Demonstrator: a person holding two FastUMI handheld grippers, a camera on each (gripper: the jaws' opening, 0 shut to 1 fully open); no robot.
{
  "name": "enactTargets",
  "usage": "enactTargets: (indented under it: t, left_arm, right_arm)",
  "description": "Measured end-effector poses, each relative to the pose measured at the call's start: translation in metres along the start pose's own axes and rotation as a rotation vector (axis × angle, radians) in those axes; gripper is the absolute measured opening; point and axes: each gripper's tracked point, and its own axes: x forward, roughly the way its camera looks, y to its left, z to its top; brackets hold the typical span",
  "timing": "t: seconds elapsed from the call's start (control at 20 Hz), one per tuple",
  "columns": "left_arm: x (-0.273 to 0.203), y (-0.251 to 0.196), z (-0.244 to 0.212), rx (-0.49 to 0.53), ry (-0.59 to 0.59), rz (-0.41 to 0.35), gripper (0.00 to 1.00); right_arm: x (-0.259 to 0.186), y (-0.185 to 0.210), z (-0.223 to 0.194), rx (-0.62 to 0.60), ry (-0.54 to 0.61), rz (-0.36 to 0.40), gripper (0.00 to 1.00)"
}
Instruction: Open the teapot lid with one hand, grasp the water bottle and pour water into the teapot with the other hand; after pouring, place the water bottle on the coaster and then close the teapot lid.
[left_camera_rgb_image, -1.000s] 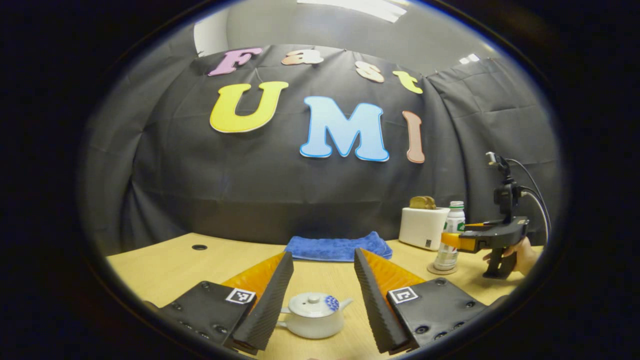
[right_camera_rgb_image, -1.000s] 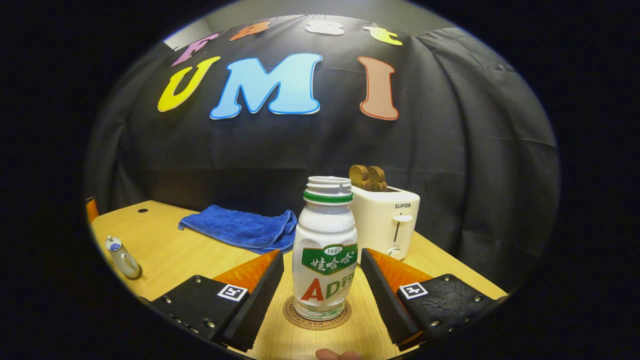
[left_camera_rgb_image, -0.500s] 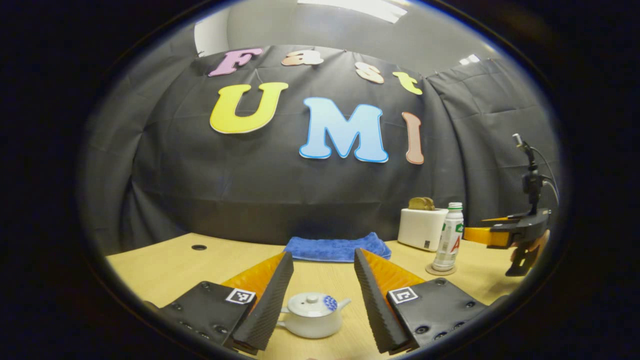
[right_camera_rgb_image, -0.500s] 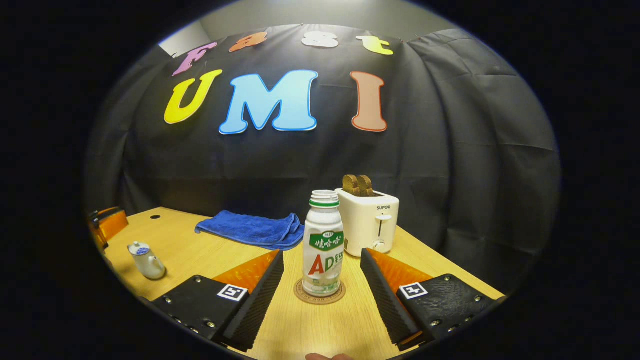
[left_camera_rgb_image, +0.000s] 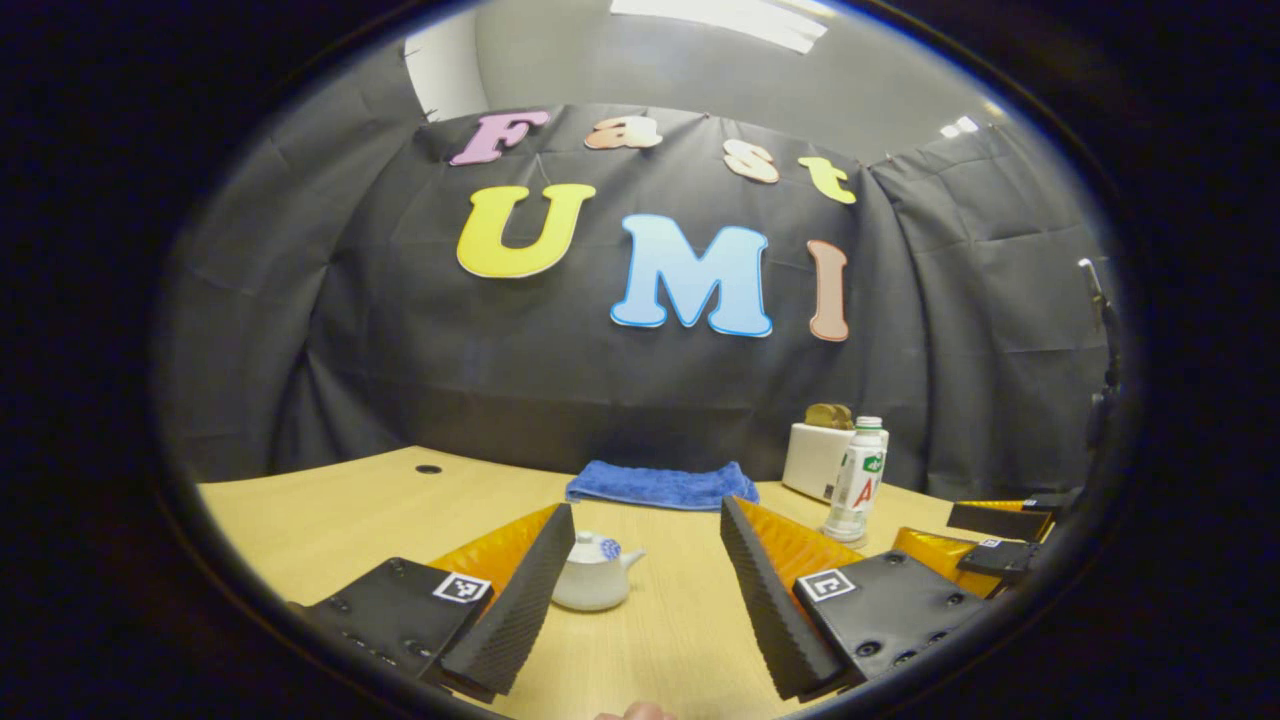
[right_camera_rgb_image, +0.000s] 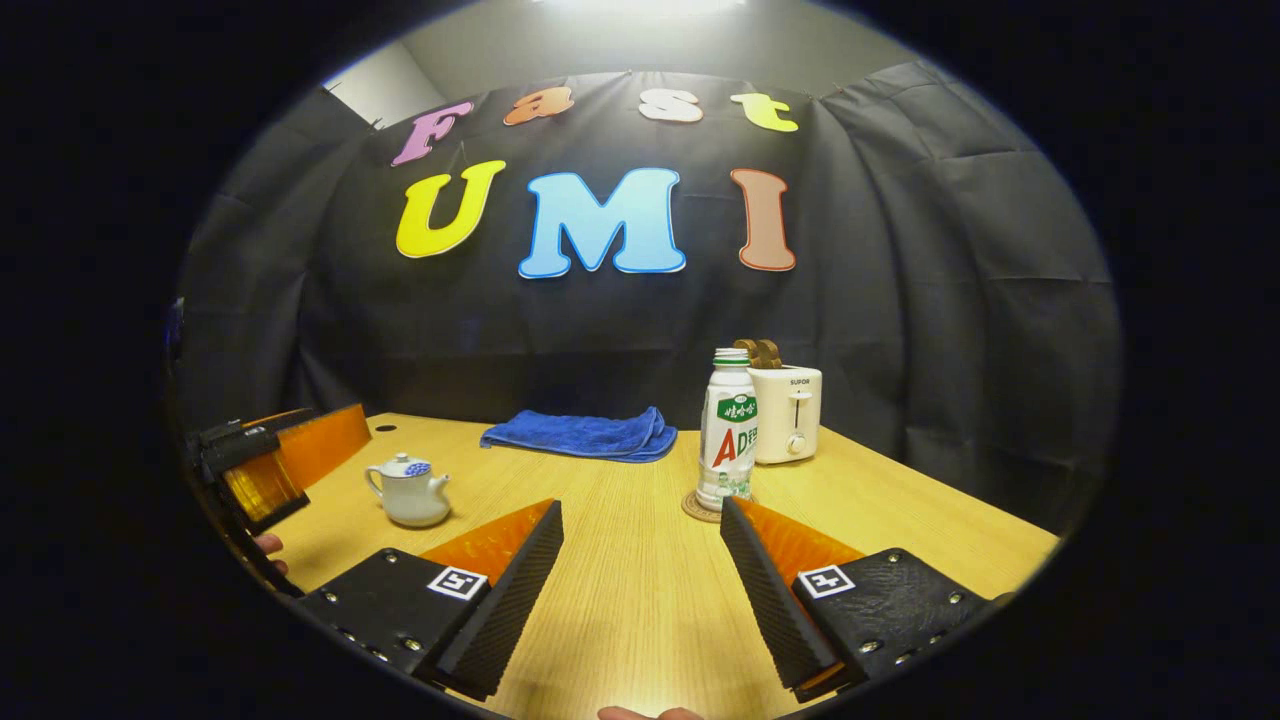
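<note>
Bench center-left holds the lidded teapot (right_camera_rgb_image: 410, 494); bottle (right_camera_rgb_image: 728, 430) stands on its coaster (right_camera_rgb_image: 700, 509). Both tools (left_camera_rgb_image: 640, 610) (right_camera_rgb_image: 640, 600) gape empty; task looks finished.

The pale wooden worktop (right_camera_rgb_image: 620, 590) in front of me has a fine straight grain and a soft sheen. My small white glazed ceramic teapot (right_camera_rgb_image: 411, 493) looks smooth and glossy. The blue terry-cloth towel (right_camera_rgb_image: 580, 436) is matt and nubbly. The white plastic water bottle (right_camera_rgb_image: 728, 430) carries a shiny printed wrap, and the cream plastic toaster (right_camera_rgb_image: 788, 414) is smooth.
</note>
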Motion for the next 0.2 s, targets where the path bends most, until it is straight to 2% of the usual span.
enactTargets:
  t: [0.1,0.2]
  left_arm:
    - [-0.009,-0.01,-0.009,0.034,0.012,0.0,0.99]
    - [-0.013,-0.009,-0.02,0.048,0.018,0.031,0.99]
  right_arm:
    - [-0.007,0.008,-0.005,-0.003,-0.009,-0.001,0.97]
    - [-0.009,0.018,-0.013,-0.023,0.0,0.016,0.97]
